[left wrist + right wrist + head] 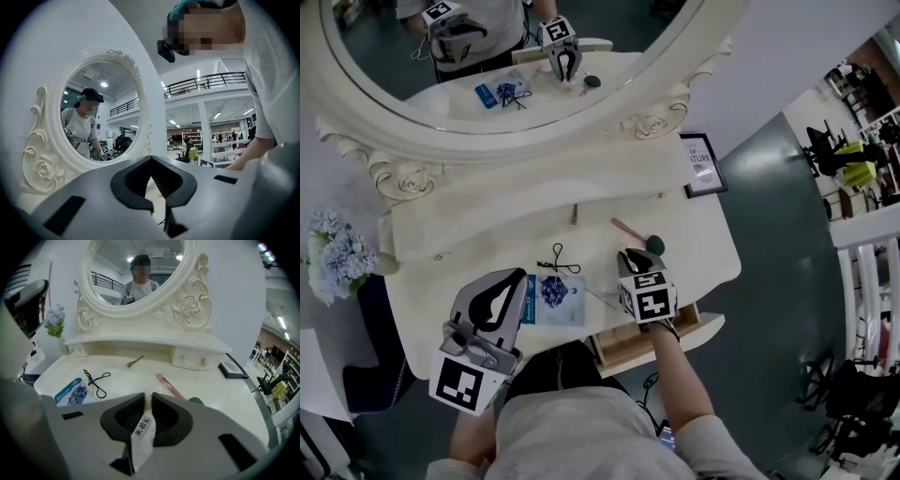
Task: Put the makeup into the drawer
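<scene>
A cream dressing table fills the space in front of the person, with a carved oval mirror standing at its twelve o'clock edge. A wooden drawer is pulled out from the front of the table at about five o'clock, against the person's body.

The left gripper hangs over the tabletop at seven o'clock, its jaws brought together at the tips with nothing between them. The right gripper is tipped downward over the front of the table, just behind the open drawer. Its jaws are nearly closed and pinch a white sachet.

A bunch of pale blue flowers stands off the table's nine o'clock side. A black-framed picture lies at two o'clock.

Near the middle front, between the two grippers, lies a blue face-mask packet. A pink-handled brush with a dark green head rests just beyond the right gripper, toward one o'clock. A black eyelash curler sits just behind the packet, and a slim metal hair clip lies farther back, toward twelve.

The sachet is narrow, with dark print on it. It runs back from the pads toward the gripper body, above the tabletop and not in the drawer.
</scene>
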